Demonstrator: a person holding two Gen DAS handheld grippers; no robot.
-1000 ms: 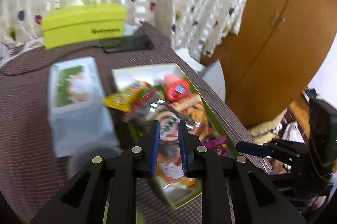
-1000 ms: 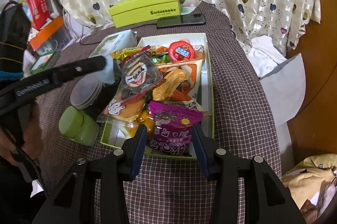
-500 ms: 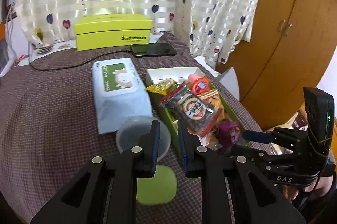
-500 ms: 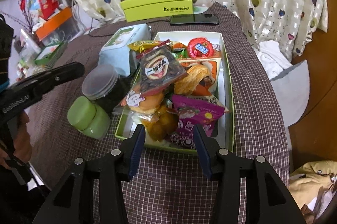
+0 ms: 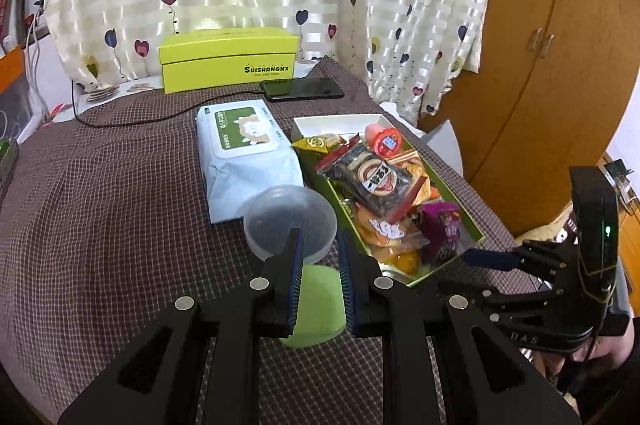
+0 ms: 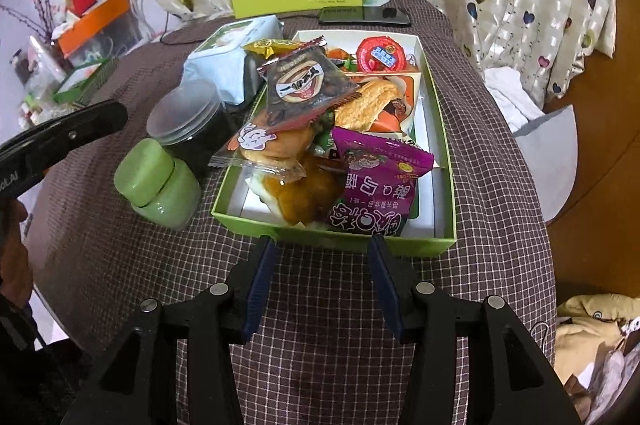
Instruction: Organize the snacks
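The left claw (image 5: 319, 257) stands in front of the green jar (image 5: 320, 305) and covers its sides, so whether the pads touch it cannot be told. In the snack box (image 6: 336, 237), the packets heaped on top hide those beneath. The picture's edge cuts off the hand (image 5: 612, 349) behind the right claw (image 6: 320, 257).

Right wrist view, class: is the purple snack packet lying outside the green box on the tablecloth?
No. The purple snack packet lies inside the green box, at its near end, among the other snacks.
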